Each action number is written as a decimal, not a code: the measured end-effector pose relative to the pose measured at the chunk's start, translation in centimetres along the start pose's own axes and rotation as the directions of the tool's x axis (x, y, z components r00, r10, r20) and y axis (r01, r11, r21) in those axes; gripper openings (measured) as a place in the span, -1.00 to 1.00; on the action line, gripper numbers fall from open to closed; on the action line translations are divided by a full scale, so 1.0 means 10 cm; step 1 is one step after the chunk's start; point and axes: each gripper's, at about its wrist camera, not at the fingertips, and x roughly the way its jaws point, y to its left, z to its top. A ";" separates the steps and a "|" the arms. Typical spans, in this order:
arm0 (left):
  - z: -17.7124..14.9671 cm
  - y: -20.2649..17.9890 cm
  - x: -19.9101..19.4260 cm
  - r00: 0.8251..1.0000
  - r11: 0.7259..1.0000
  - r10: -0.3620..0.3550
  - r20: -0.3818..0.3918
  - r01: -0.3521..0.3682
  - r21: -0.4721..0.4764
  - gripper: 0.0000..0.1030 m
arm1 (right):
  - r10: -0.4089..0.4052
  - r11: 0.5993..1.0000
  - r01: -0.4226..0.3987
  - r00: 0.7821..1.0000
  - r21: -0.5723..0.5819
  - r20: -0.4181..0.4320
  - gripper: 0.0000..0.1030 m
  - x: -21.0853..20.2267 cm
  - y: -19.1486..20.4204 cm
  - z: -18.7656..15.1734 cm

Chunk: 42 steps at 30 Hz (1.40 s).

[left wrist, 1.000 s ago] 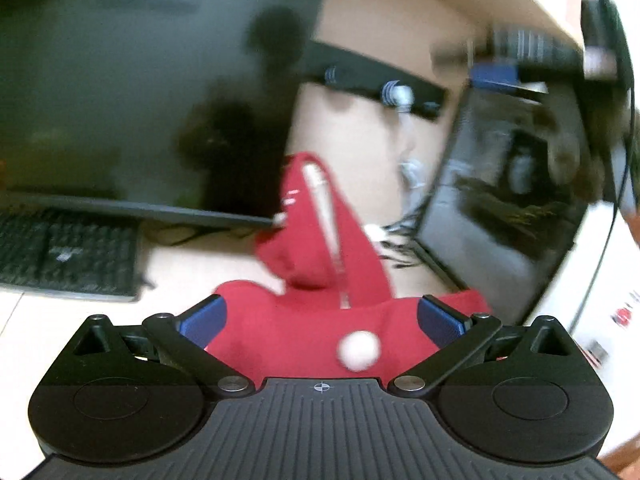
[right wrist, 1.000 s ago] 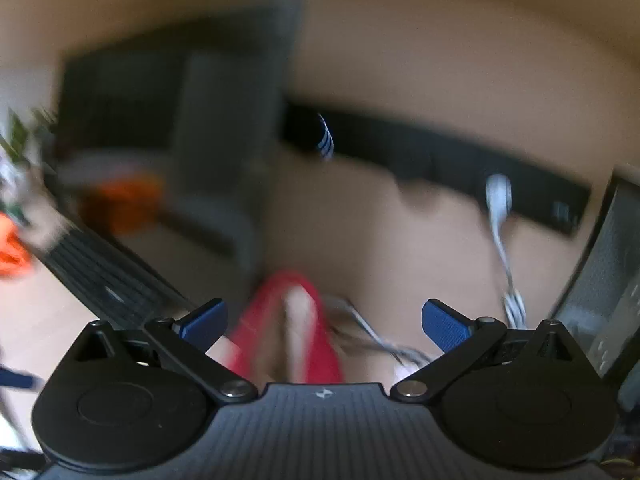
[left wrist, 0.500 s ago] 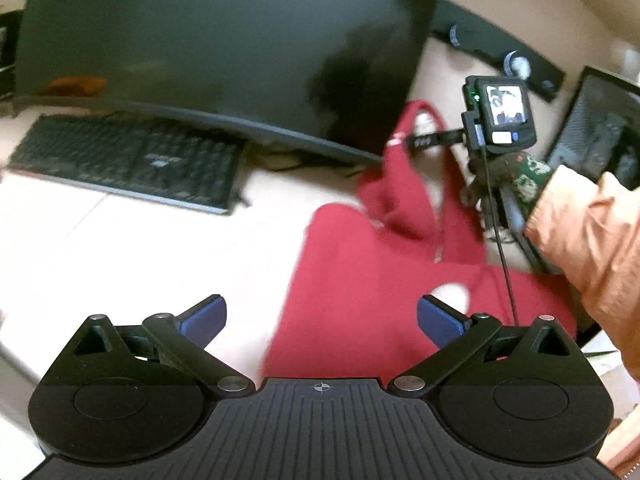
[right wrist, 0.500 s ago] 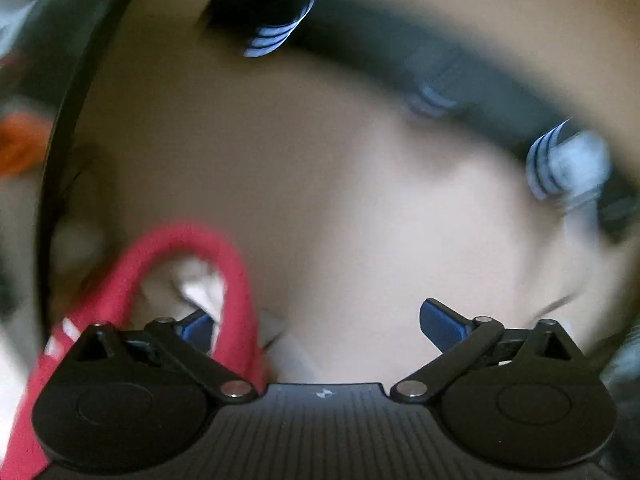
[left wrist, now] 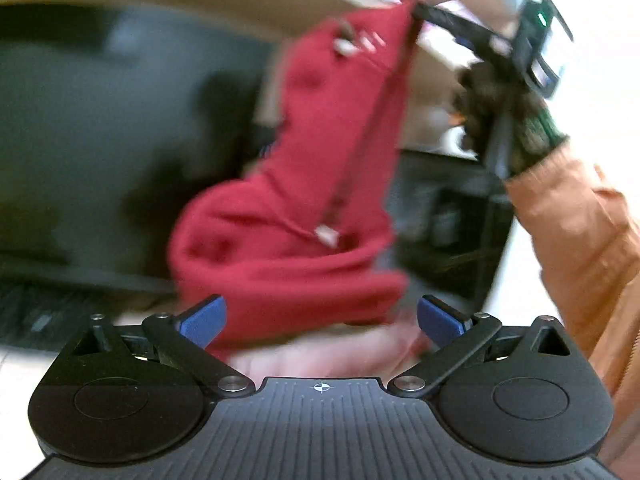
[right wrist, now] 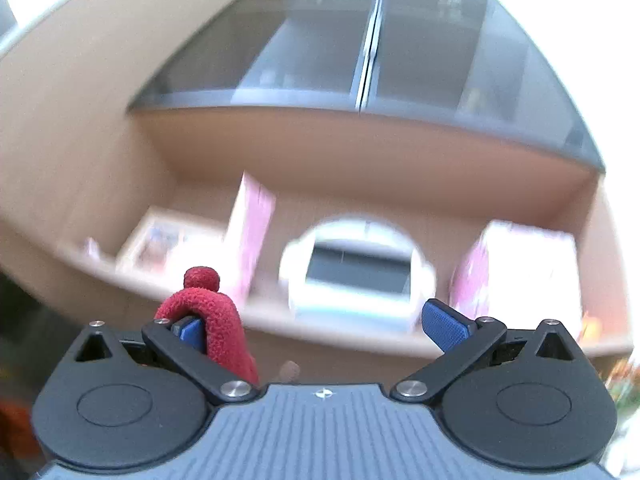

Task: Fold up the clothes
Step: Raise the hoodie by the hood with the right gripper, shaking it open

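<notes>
- Hoodie point(left wrist: 304, 208) hangs unfolded in front of the monitor point(left wrist: 100, 140), hooked over one finger of our spread right gripper point(right wrist: 320, 326).
- Our left gripper point(left wrist: 320, 316) gapes empty just below the hoodie.
- Folding not begun, we judge.

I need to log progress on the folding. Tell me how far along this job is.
Barely started: no fold is visible. The red hoodie hangs in the air, lifted off the desk. In hand: its fabric is hooked over one finger of the right gripper, whose jaws stand apart, not clamped. The left gripper is open, holding nothing. Left: lay it flat, then make every fold.
</notes>
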 end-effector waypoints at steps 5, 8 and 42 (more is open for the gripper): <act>0.08 -0.20 0.11 0.991 0.989 -0.122 0.053 0.117 0.085 1.00 | -0.007 0.997 0.003 0.999 0.080 0.042 1.00 -0.20 -0.08 0.80; 0.11 -0.28 0.15 0.981 0.979 -0.173 0.087 0.162 0.121 1.00 | -0.003 0.990 -0.006 0.998 0.139 0.060 1.00 -0.35 -0.20 1.15; -0.74 0.48 1.12 0.893 0.969 0.231 -0.387 -0.246 0.009 1.00 | 0.181 0.983 -0.113 0.576 0.142 -0.797 1.00 0.70 -0.33 -2.96</act>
